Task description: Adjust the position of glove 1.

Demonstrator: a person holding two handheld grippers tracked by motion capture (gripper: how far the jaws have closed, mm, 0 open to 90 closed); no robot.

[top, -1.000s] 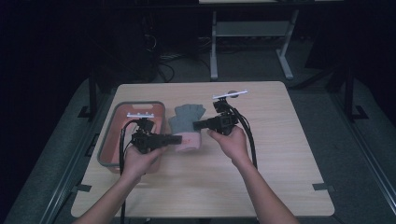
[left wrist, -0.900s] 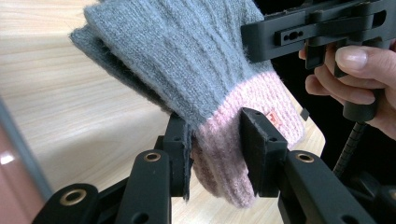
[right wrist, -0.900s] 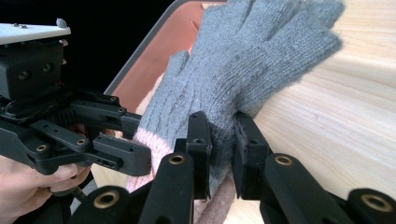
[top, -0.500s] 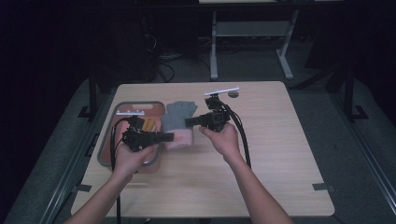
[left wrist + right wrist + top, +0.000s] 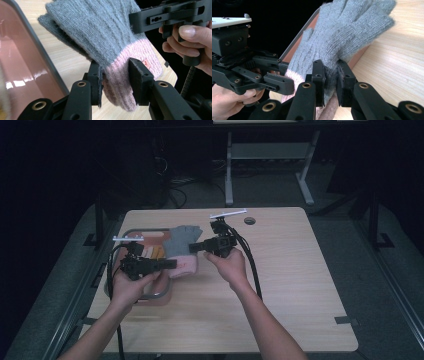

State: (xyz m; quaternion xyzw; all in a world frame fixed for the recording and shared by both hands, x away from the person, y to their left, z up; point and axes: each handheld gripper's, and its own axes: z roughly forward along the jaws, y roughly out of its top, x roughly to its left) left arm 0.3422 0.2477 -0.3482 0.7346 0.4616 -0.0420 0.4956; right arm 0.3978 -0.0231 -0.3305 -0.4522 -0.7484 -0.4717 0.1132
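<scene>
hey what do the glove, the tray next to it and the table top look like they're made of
Glove: knitted yarn, likely wool or acrylic, judging by the fuzzy ribbed stitches, grey with a pink cuff; it may be a stacked pair.
Tray: pinkish inside with a grey rim; it looks like smooth hard plastic or coated metal, given the glossy reflections.
Table top: light wood-grain surface, probably laminate or veneer, with a matte finish.

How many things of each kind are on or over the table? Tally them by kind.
Knit glove, grey with a pink cuff: 1
Pink tray: 1
Grippers, left and right, both clamped on the glove: 2
Total: 4
</scene>
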